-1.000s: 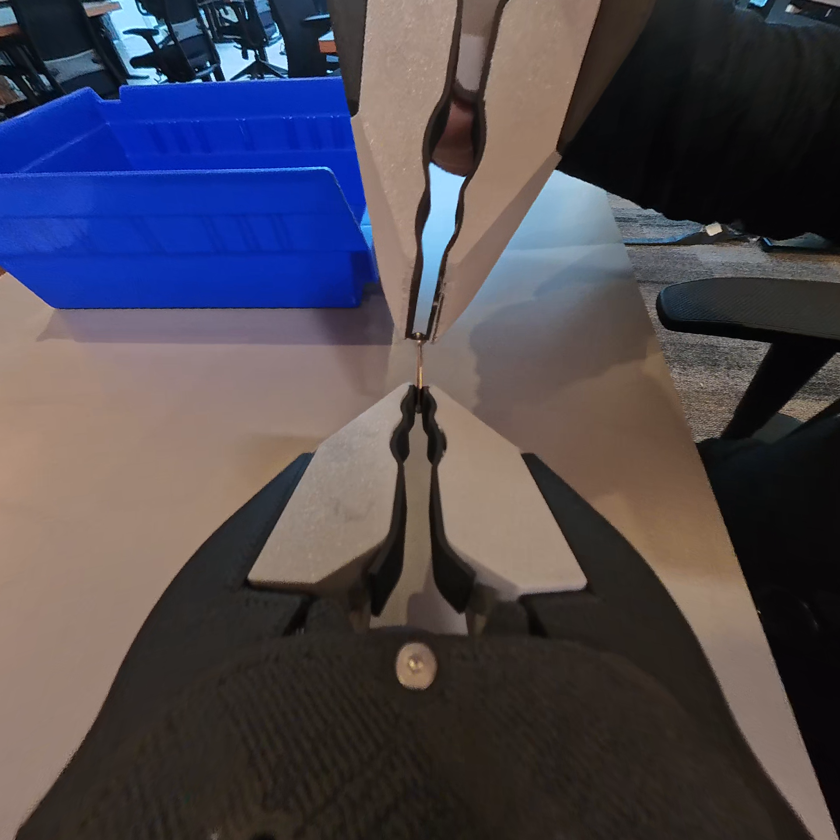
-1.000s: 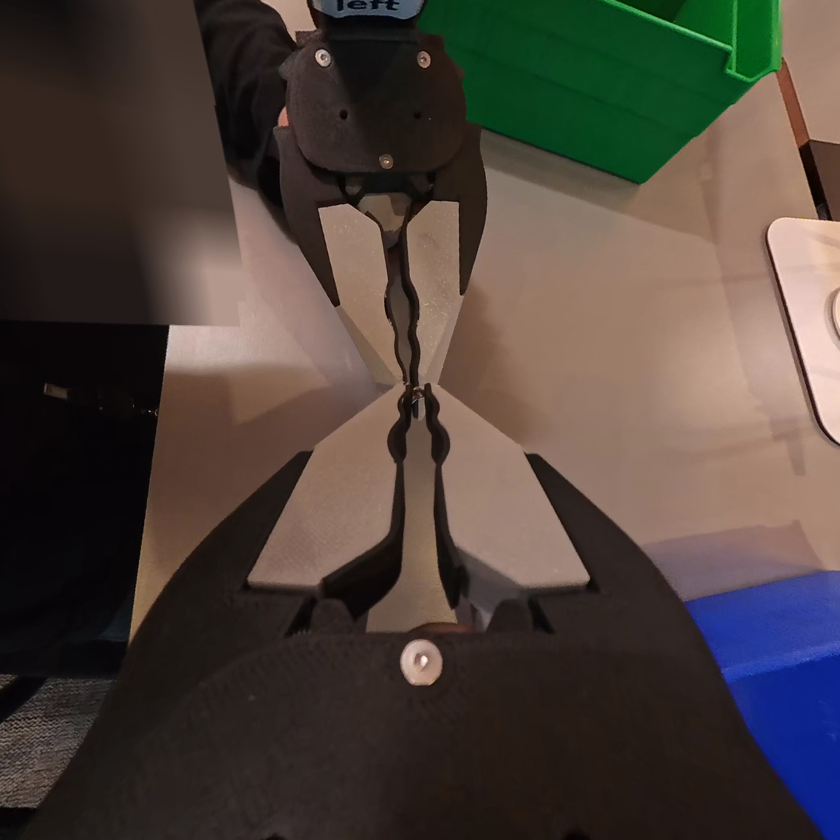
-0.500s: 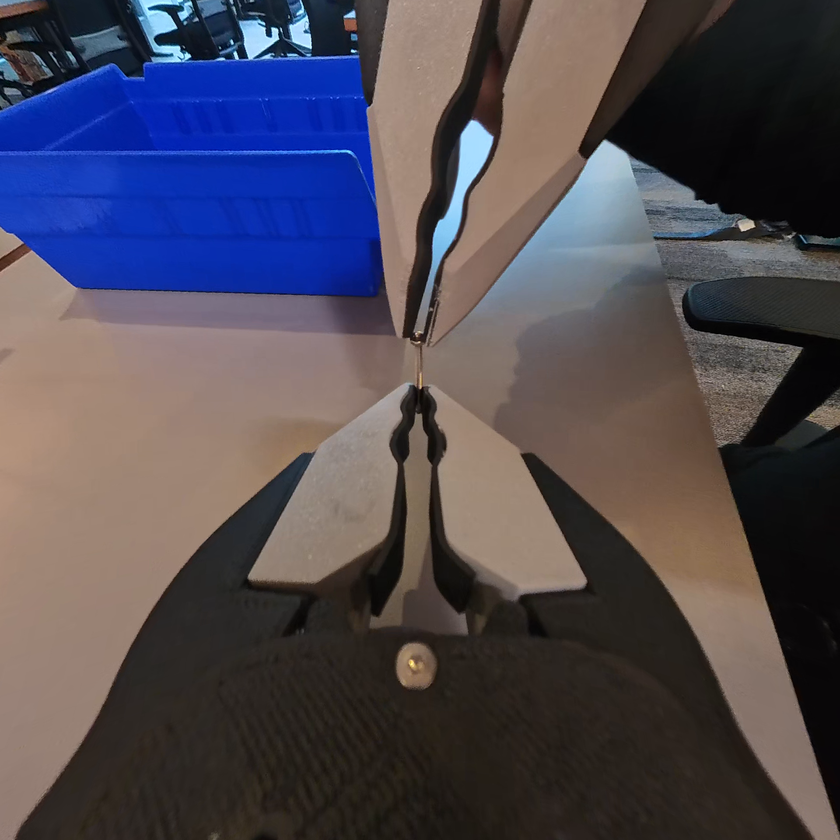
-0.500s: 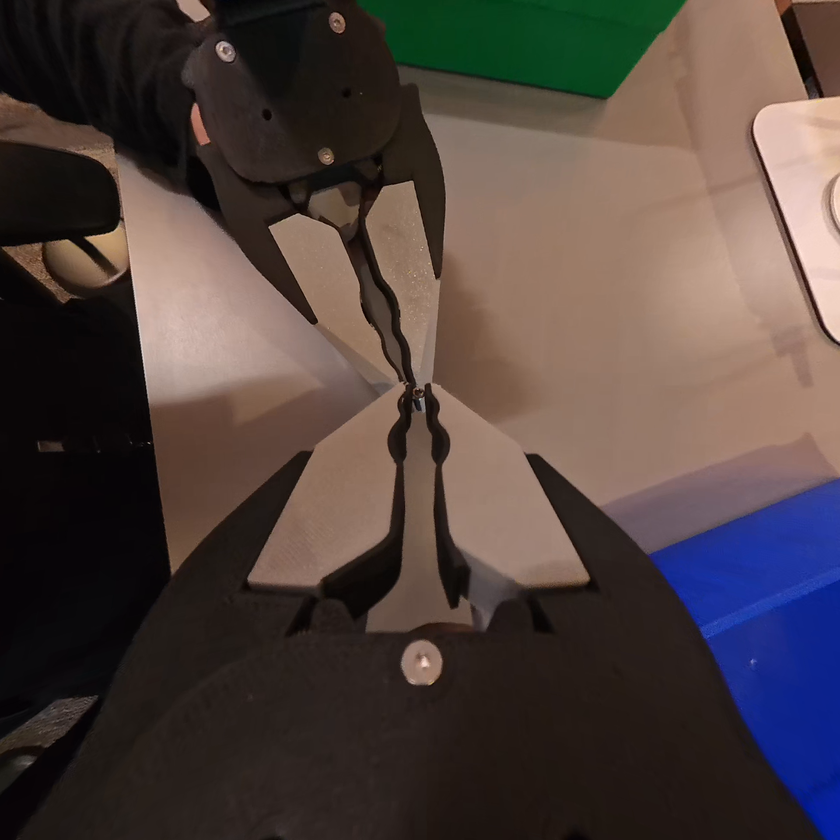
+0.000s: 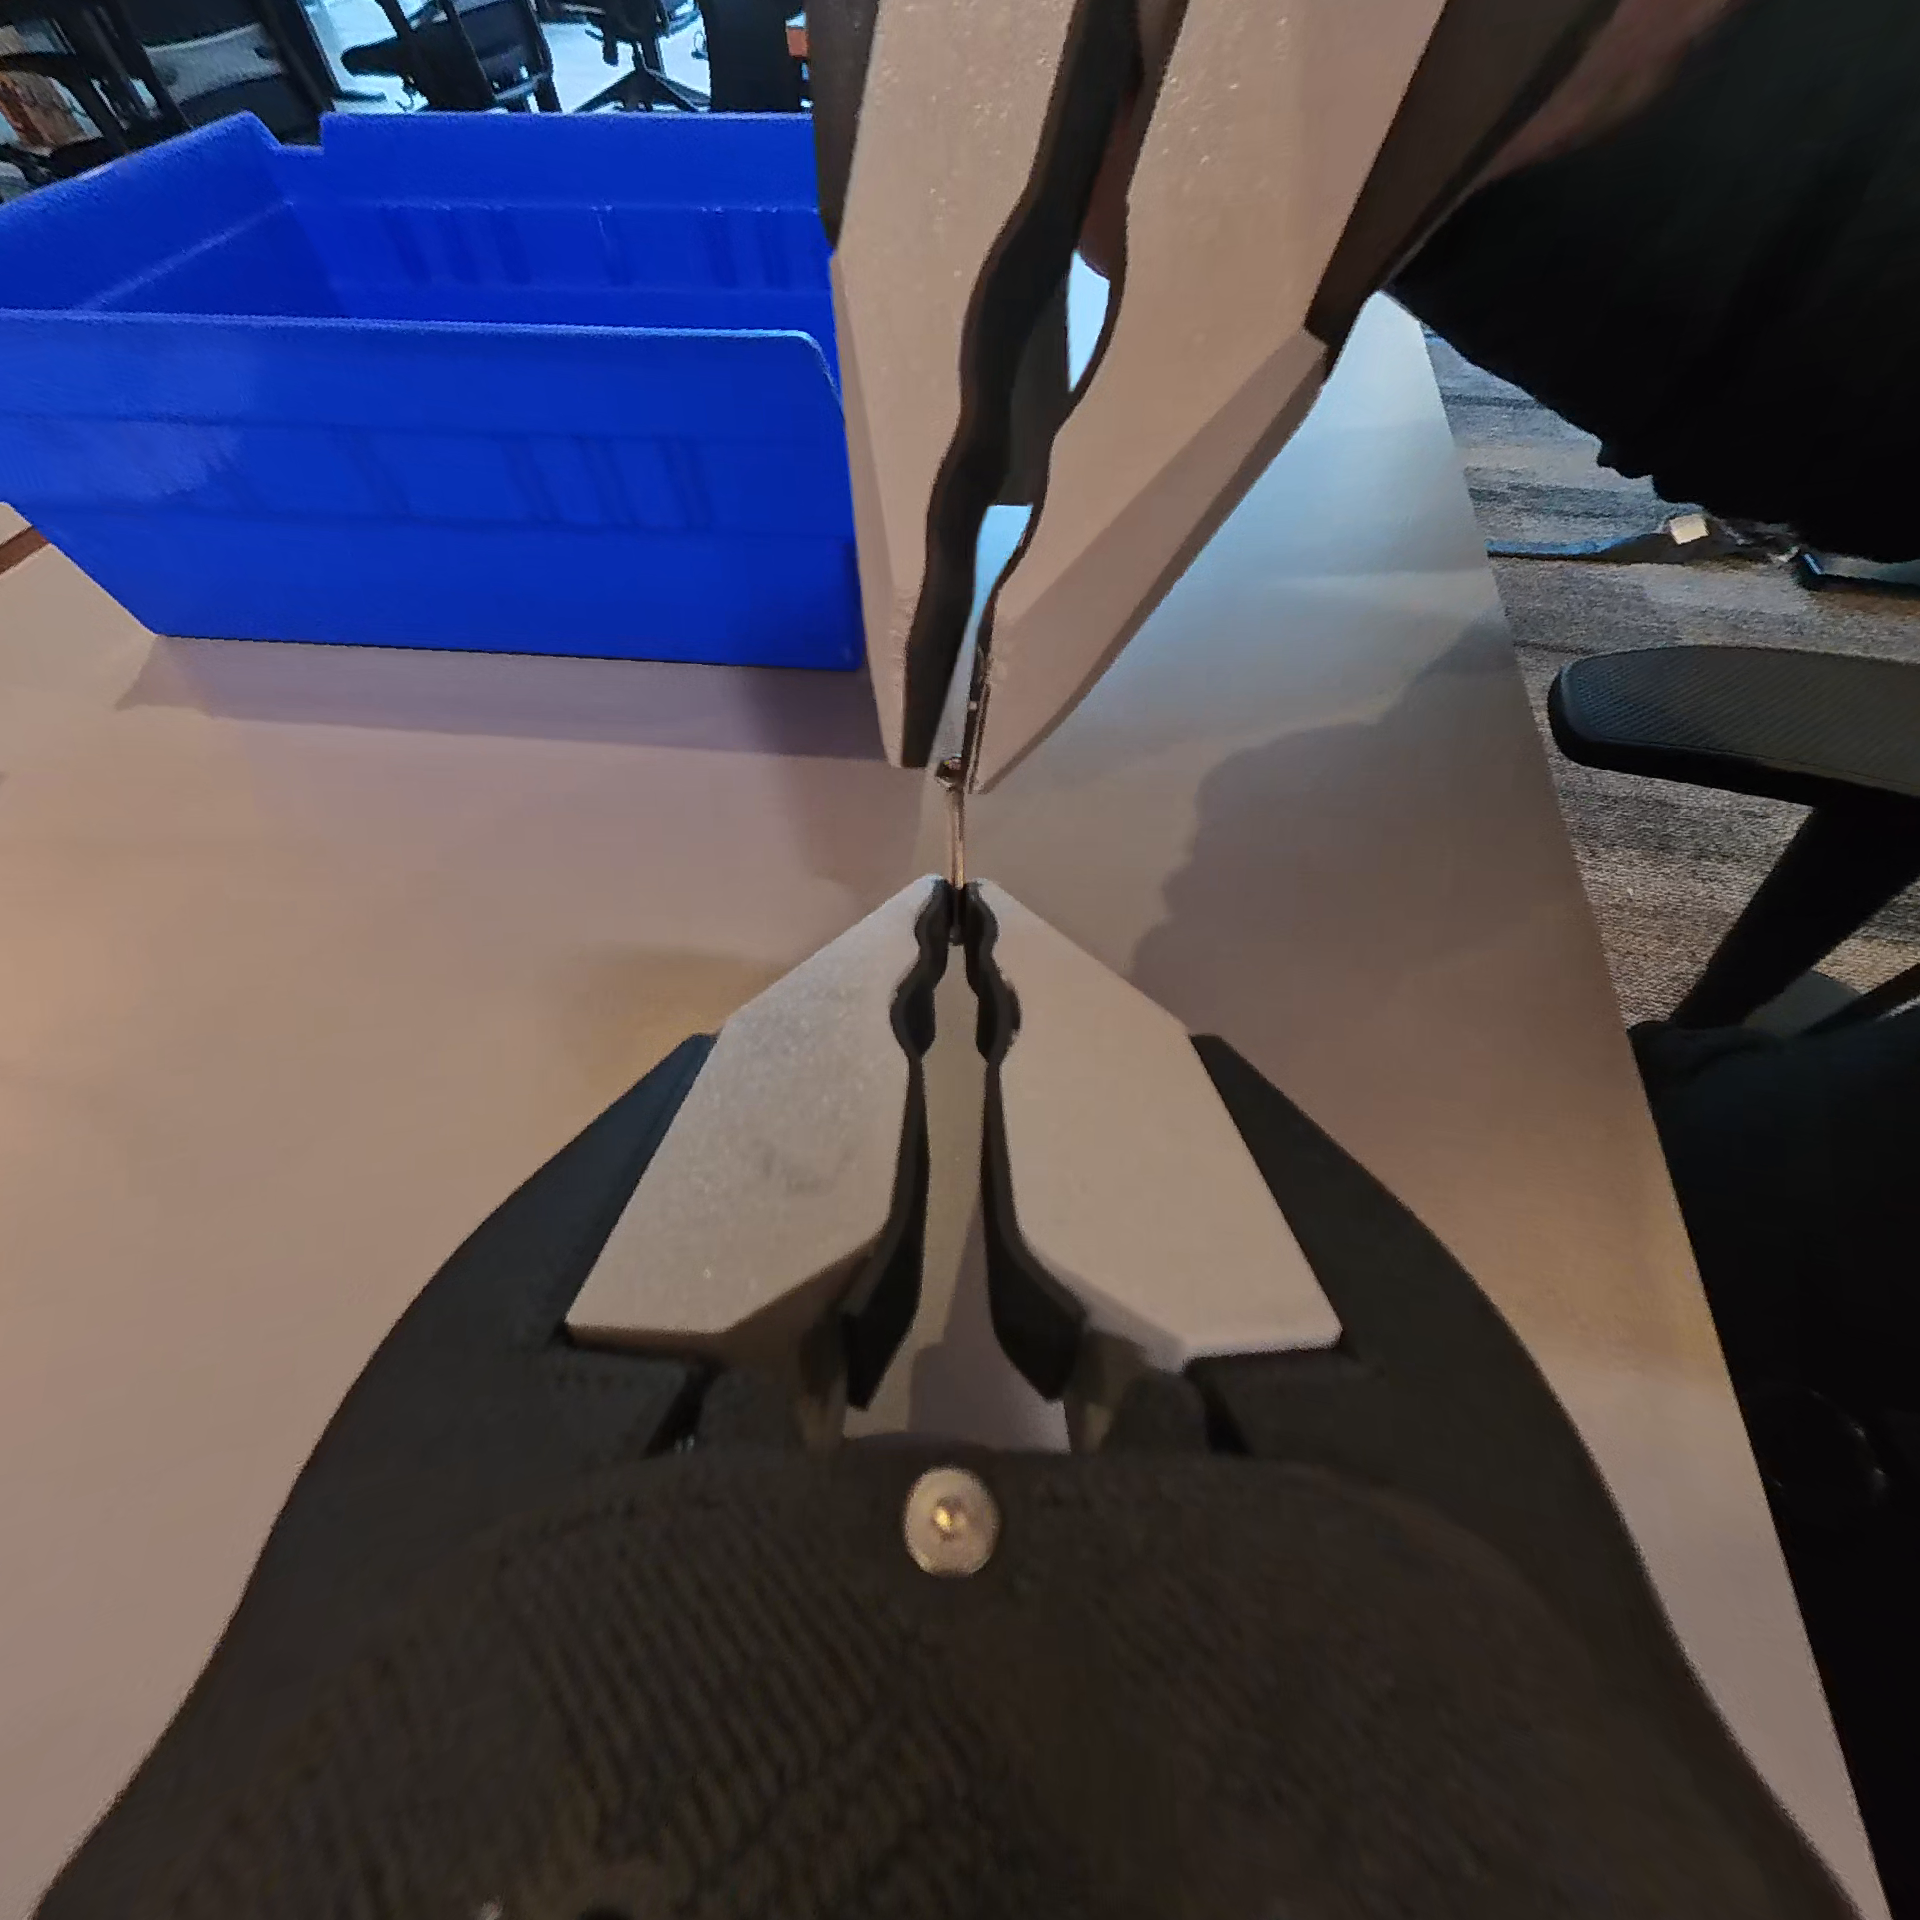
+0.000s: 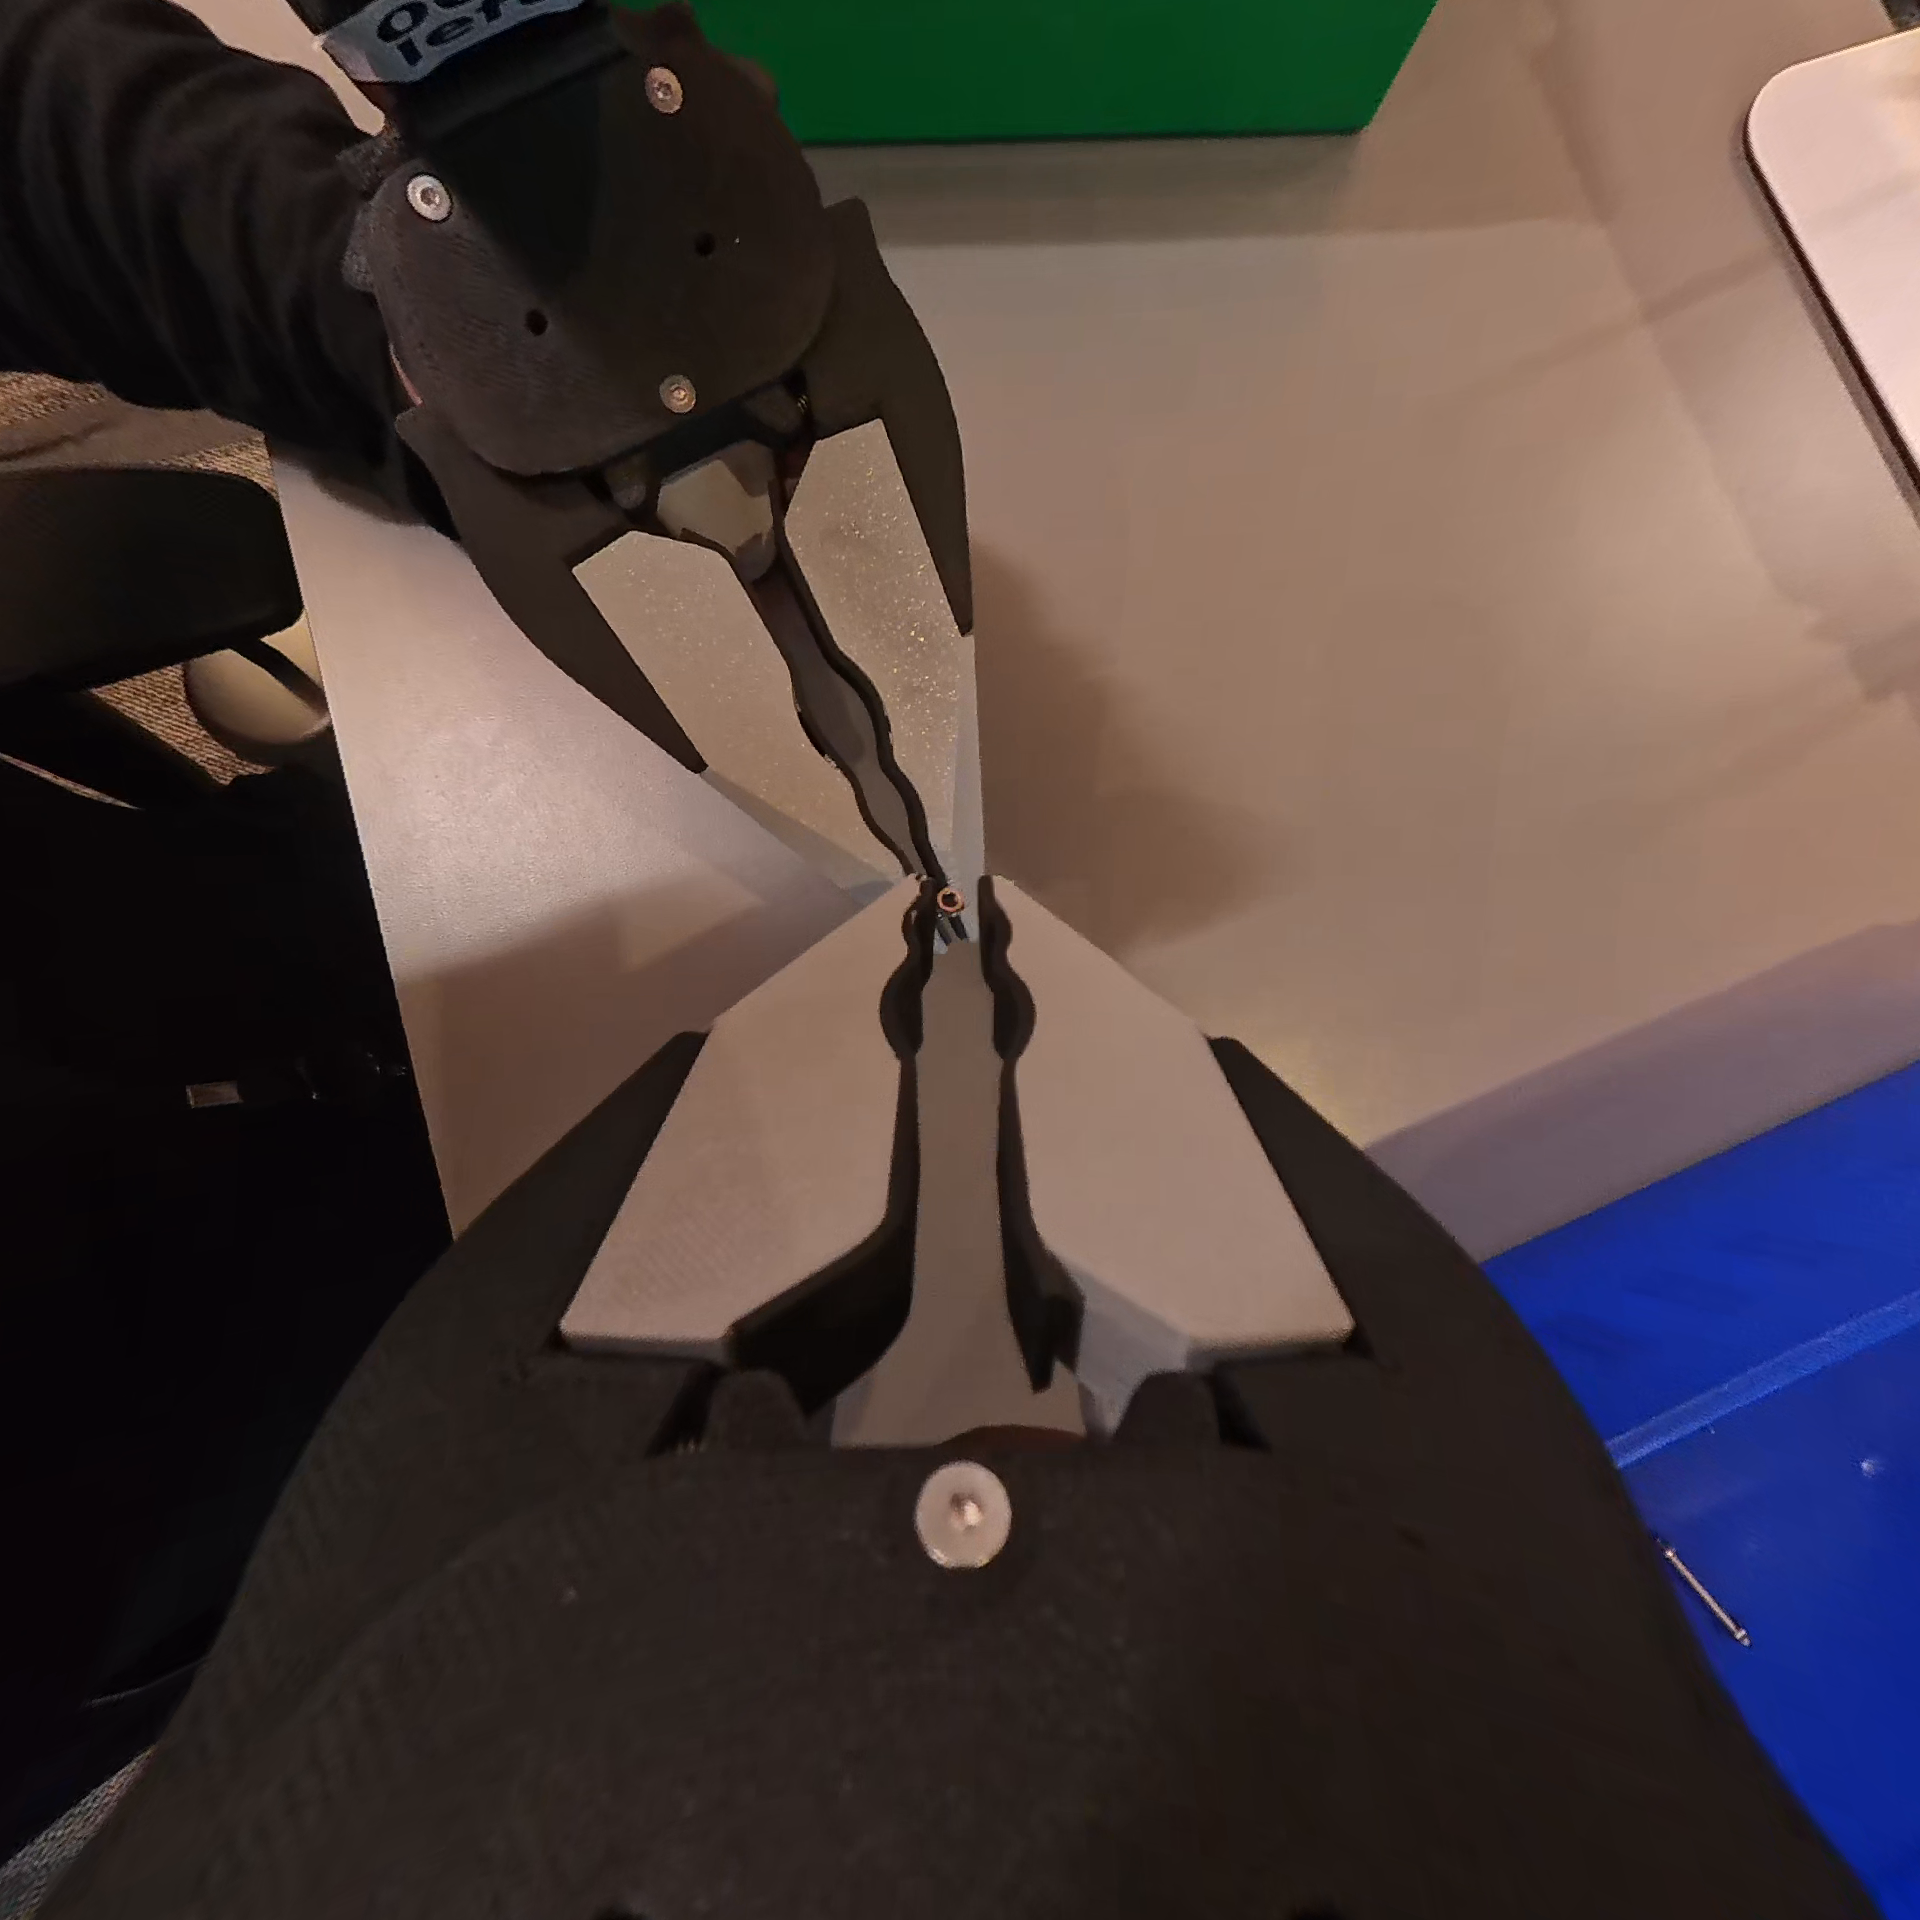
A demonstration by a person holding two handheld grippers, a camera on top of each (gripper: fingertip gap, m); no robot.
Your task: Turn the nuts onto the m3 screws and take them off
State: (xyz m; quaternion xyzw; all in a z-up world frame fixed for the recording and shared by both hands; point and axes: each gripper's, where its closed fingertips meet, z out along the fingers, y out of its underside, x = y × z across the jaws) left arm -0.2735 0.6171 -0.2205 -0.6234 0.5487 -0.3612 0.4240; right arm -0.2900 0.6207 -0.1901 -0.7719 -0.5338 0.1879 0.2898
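My left gripper (image 5: 956, 896) is shut on the lower end of a thin m3 screw (image 5: 957, 831) and holds it above the grey table (image 5: 416, 935). My right gripper (image 5: 951, 774) comes down from above, tip to tip with the left one, and is shut on the small nut (image 5: 948, 771) at the screw's far end. In the right wrist view the nut (image 6: 948, 899) shows end-on as a small ring between my right gripper's tips (image 6: 951, 902). The left gripper (image 6: 930, 868) leans in from the upper left, held by a dark-sleeved hand.
A blue bin (image 5: 416, 468) stands at the back left; in the right wrist view it (image 6: 1714, 1351) holds a loose screw (image 6: 1704, 1605). A green bin (image 6: 1039, 62) and a white pad (image 6: 1849, 260) lie farther off. A chair armrest (image 5: 1745, 717) is beyond the table edge. Less than 4 cm separates the two grippers' tips.
The right gripper has rolled about the screw's axis with the nut in it, so each gripper appears more tilted in the other's view. Both stay tip to tip.
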